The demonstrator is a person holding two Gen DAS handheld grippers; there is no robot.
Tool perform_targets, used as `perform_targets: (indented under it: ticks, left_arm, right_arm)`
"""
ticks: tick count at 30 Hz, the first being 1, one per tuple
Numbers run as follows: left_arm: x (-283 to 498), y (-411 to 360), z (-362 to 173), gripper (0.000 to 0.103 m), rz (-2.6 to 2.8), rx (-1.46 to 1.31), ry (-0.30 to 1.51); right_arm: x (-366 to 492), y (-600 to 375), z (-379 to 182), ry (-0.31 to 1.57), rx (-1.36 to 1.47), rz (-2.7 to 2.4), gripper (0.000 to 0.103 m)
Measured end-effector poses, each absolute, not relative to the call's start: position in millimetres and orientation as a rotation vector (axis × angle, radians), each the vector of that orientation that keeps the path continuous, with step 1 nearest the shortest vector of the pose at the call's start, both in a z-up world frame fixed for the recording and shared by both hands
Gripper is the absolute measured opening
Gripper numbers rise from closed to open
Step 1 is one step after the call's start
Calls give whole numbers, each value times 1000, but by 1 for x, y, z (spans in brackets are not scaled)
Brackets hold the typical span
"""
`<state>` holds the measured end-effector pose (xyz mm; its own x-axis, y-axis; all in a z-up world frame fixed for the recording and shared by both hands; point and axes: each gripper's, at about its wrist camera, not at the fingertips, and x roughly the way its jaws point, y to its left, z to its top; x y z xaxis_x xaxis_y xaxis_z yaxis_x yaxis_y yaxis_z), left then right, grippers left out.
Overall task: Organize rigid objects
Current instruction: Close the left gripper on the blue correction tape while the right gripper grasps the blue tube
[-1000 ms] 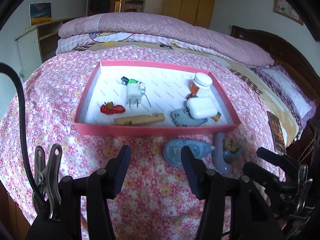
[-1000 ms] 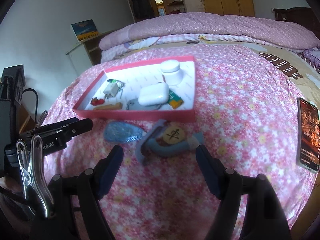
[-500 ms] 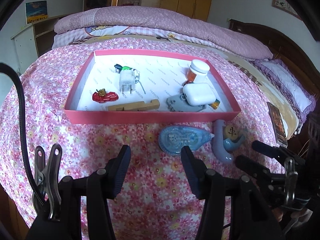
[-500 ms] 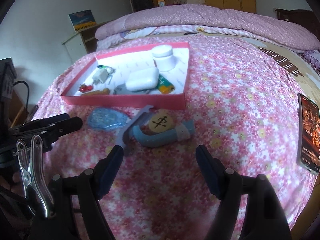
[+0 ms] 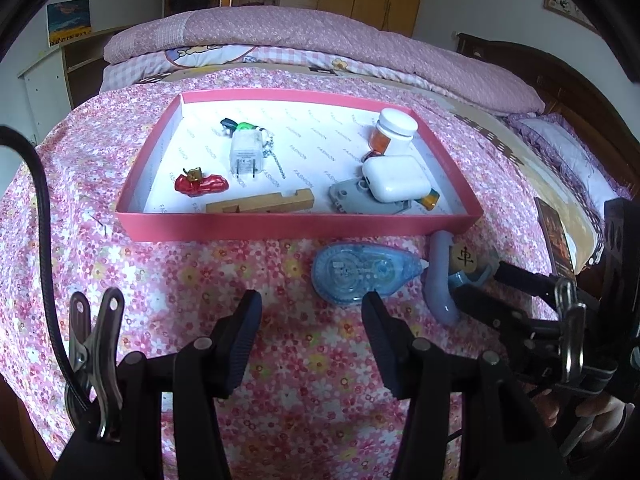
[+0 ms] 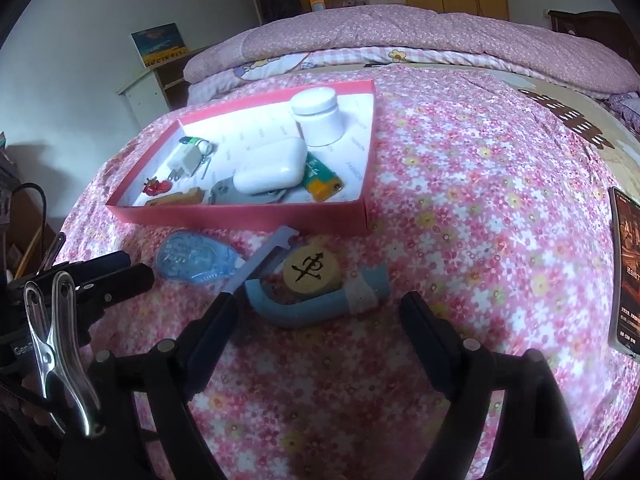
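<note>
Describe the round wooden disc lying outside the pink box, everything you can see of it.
The wooden disc is a round, thick, pale piece like a Chinese chess piece, with a dark character on its top face. It lies flat outside the pink box, near the box's front right corner, resting on a curved blue holder on the floral bedspread. A lilac plastic strip lies just beside it. The right tool is opening around it, touching nothing.

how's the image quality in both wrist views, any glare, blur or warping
Left wrist view: sharp, strong fisheye bending of the pink tray, black vignette in the corners, small highlights on the white case. Right wrist view: softer and slightly hazy, the bedspread bulges like a dome, the phone is stretched at the right edge; the right claw, jaws opening, is dark and in shadow.
</note>
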<state>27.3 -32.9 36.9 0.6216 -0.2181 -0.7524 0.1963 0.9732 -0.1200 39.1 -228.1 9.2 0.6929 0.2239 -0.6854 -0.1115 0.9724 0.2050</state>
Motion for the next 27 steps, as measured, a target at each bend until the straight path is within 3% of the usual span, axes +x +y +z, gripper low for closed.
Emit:
perform_targets:
  ticks: [13, 16, 20, 23, 25, 27]
  left_arm:
    - [29, -35, 34, 55, -241, -26, 873]
    - [29, -37, 33, 55, -246, -23, 878]
    - [29, -44, 32, 55, -261, -12, 883]
    - [32, -48, 31, 57, -282, -15, 888]
    - [35, -52, 27, 67, -282, -7, 898]
    - [38, -56, 24, 67, -286, 2, 902]
  right_arm:
    - [44, -228, 7, 783, 128, 143, 83]
    - [44, -224, 7, 779, 83, 105, 72]
    - [43, -230, 7, 775, 101, 99, 66]
    - [40, -236, 8, 773, 113, 72, 45]
    - [39, -241, 8, 775, 130, 84, 45]
    - [38, -242, 8, 776, 131, 93, 45]
